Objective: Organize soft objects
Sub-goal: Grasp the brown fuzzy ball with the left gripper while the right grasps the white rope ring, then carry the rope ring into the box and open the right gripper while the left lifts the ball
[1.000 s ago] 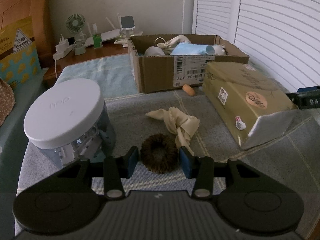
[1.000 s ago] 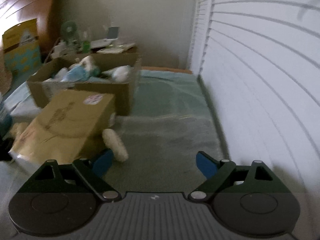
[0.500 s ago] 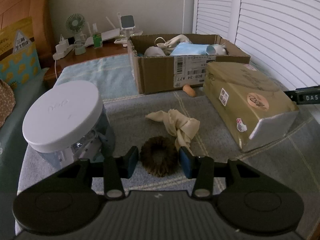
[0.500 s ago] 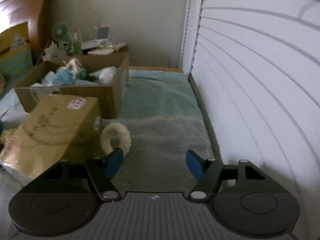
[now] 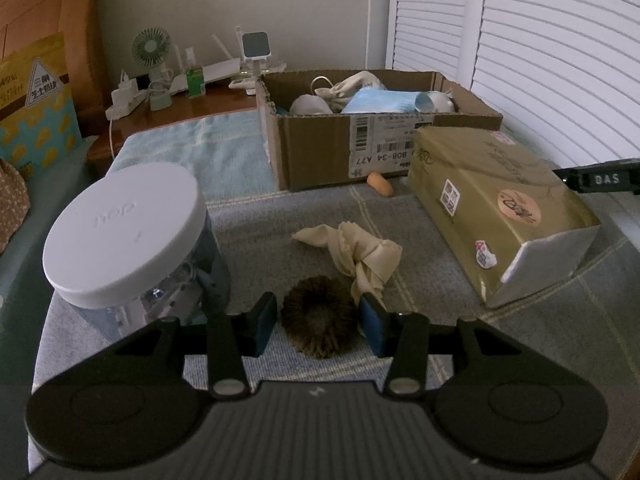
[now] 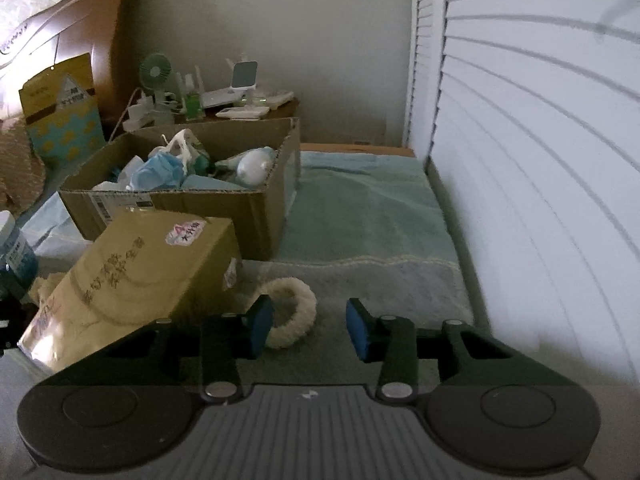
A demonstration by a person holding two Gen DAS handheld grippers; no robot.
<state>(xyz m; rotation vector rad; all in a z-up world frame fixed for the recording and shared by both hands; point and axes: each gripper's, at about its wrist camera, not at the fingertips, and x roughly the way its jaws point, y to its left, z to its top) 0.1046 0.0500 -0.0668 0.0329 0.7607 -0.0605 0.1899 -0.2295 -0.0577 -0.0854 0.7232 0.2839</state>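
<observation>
Left gripper [image 5: 319, 325] hovers over grey blanket [image 5: 440, 264], jaws apart, brown scrunchie [image 5: 320, 327] between pads, gap either side, not clamped; knotted cream cloth [image 5: 356, 254] just behind. Right gripper [image 6: 307, 330] jaws closing, not yet gripping; white fluffy scrunchie [image 6: 294, 310] lies beside gold box [image 6: 140, 276], against left pad. Open cardboard box [image 5: 320, 152] behind, holding soft items

The scrunchie [image 5: 320, 328] is dark brown and fuzzy; the cloth [image 5: 356, 256] behind it is cream. A second scrunchie [image 6: 290, 312] is off-white. The jar [image 5: 132, 240] has a white lid over a clear body. The carton [image 5: 384, 136] is plain brown cardboard (with a white barcode label), the box [image 5: 496, 208] olive-gold with stickers. The blanket [image 5: 304, 208] is grey with pale check lines. Both tongs [image 5: 319, 324] [image 6: 309, 328] are black with blue pads.
</observation>
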